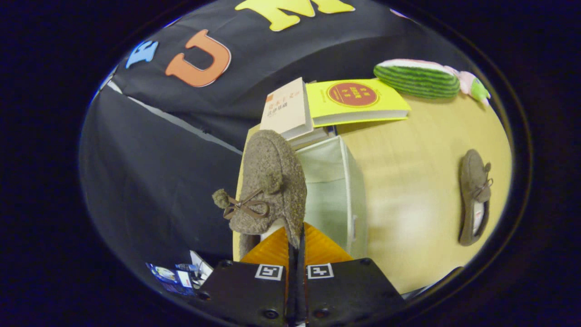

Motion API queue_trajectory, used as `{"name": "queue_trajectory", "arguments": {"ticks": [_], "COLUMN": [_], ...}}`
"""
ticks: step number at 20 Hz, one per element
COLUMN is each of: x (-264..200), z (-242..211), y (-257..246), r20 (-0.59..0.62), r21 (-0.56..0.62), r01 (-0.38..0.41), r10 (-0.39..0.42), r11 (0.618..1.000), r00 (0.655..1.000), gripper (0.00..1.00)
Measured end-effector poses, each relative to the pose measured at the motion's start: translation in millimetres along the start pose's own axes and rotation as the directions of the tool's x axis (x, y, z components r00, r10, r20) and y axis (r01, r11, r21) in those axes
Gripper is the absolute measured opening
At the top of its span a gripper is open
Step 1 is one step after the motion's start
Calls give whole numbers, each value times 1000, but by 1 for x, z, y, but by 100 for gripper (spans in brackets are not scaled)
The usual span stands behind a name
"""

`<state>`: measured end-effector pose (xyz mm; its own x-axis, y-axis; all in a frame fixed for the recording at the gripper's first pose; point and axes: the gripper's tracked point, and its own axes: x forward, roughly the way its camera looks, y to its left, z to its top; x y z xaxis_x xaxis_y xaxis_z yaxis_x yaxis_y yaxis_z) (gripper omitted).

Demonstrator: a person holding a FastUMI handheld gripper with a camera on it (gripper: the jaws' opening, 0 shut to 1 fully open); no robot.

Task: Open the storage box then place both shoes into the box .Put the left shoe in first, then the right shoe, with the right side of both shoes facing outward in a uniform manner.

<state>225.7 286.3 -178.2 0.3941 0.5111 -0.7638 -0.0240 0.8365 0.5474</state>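
Gripper view looks along the tongs (296,247), whose two fingers stand almost together, pinching the collar edge of a fuzzy brown shoe (272,181). Only a thin slit shows between them, and the shoe's rim sits in that slit, so both fingers appear to press on it. The shoe hangs lifted off the tabletop (422,190), toe pointing away from the tongs, its bow and pompom on the side toward the dark booth wall.

Just beyond and beside the held shoe stands the storage box (336,190), a pale fabric-sided bin. Its mouth looks open, with the inside wall showing, so the opening step seems done. The held shoe is near the box's mouth, though whether it is already over the opening or only beside it cannot be told.

The second shoe (474,197) lies on the tabletop well apart from the box, untouched. A stack of books (336,104) sits beyond the box, and a watermelon-patterned plush (417,79) lies farther off.

By my reading, the step in hand is carrying the first shoe, presumably the left one, to the box. Which foot it belongs to cannot be settled from here. The next move calls for bringing the shoe squarely over the opening, turning it so that its right side faces outward, lowering it against one wall to leave room for its mate, then parting the fingers.
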Motion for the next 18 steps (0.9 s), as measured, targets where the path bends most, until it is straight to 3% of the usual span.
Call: {"name": "queue_trajectory", "arguments": {"ticks": [3,7,9,10,14,18], "x": [31,62,68,67,38,-9], "z": [-19,-31,-31,-30,-28,-16], "y": [5,3,9,12,11,6], "r20": [-20,-13,2,6,48,123], "r21": [49,2,-30,-48,-153,-243], "r01": [-3,47,33,27,83,121], "r10": [4,-47,-33,-26,-77,-93], "r11": [999,999,999,998,985,962], "r00": [1000,999,999,1000,996,988], "gripper": [6,8,11,17,100,100]}}
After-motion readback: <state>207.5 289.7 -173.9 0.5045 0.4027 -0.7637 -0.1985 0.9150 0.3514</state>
